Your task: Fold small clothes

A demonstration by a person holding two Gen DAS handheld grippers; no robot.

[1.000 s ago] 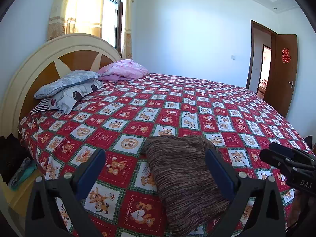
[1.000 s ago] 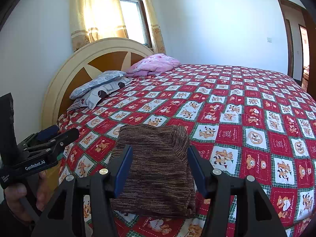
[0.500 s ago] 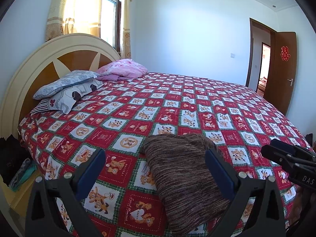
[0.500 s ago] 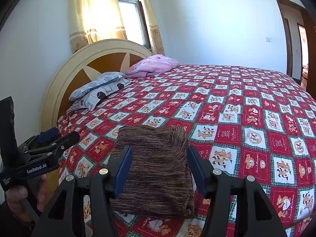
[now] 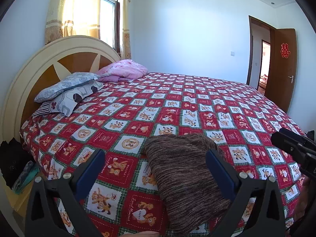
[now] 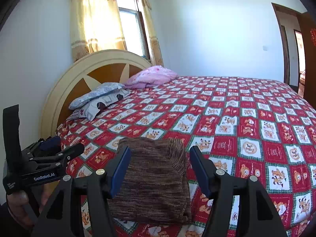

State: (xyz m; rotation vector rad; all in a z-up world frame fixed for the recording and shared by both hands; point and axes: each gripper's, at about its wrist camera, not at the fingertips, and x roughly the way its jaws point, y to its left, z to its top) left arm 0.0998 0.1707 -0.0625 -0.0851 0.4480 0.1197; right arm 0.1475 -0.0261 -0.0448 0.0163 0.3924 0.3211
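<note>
Almost nothing has moved since the earlier pictures: both grippers hang in the same spots and the brown knit cloth lies just as it did.

From the left wrist, the left gripper point(image 5: 155, 170) hangs over the near edge of the bed point(image 5: 197, 102). Its jaws are wide open and hold nothing. The brown knit cloth point(image 5: 183, 171) lies flat on the red teddy-bear bedspread, near the edge, already folded into a neat block. It sits between the blue fingers point(image 5: 89, 170) in this view, more toward the right one. The right gripper point(image 5: 294, 150) pokes in from the right side. Pillows point(image 5: 67, 90) and a pink blanket point(image 5: 123, 70) rest far off by the headboard.

From the right wrist, the right gripper point(image 6: 160, 169) hangs just above the cloth point(image 6: 154, 179). Its jaws are open too, with nothing in them. The cloth shows right between them. The left gripper point(image 6: 51, 152) is off to the left, beside the bed.

The cloth looks soft, floppy and light. It will sag and may come unfolded if picked up by one corner. A good place to hold it is a thick folded edge, one gripper on each side. The folding looks nearly done, or done.
</note>
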